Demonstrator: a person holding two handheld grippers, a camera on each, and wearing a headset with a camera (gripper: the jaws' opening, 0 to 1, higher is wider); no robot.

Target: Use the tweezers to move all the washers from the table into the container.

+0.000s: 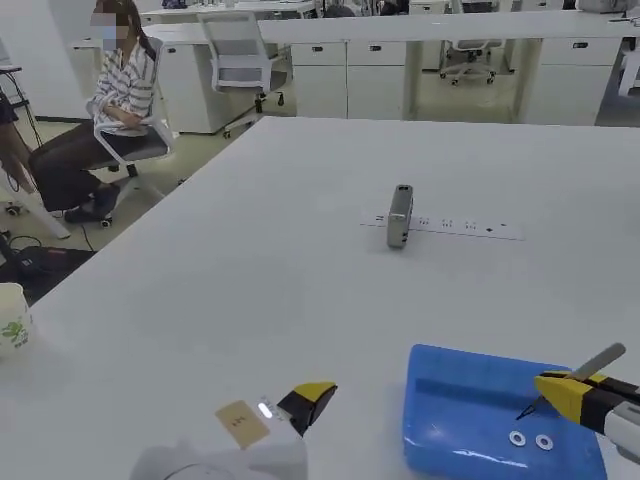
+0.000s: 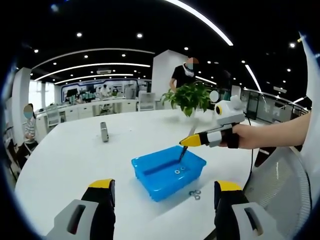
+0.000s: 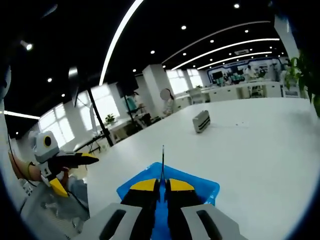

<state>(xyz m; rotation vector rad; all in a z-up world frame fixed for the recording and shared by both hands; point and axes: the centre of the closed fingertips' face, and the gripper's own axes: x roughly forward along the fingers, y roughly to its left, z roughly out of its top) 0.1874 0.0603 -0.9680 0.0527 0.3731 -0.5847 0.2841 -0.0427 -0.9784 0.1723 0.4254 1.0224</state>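
A blue container [image 1: 470, 400] sits at the table's near right, and two washers [image 1: 530, 440] lie inside it. My right gripper [image 1: 555, 388] is shut on the tweezers [image 1: 527, 408], whose black tips point down into the container just above those washers. In the right gripper view the tweezers [image 3: 162, 162] stick out between the closed jaws over the container [image 3: 205, 187]. The left gripper view shows the container [image 2: 167, 172], a few loose washers [image 2: 195, 193] on the table just in front of it, and my left gripper [image 2: 165, 186] open and holding nothing. In the head view the left gripper [image 1: 305, 400] hovers left of the container.
A grey block [image 1: 400, 215] lies on a strip of markings mid-table. A white cup [image 1: 12, 320] stands at the left edge. A person sits on a chair [image 1: 140, 150] beyond the table's far left, and another person [image 2: 186, 75] stands behind a potted plant [image 2: 190, 97].
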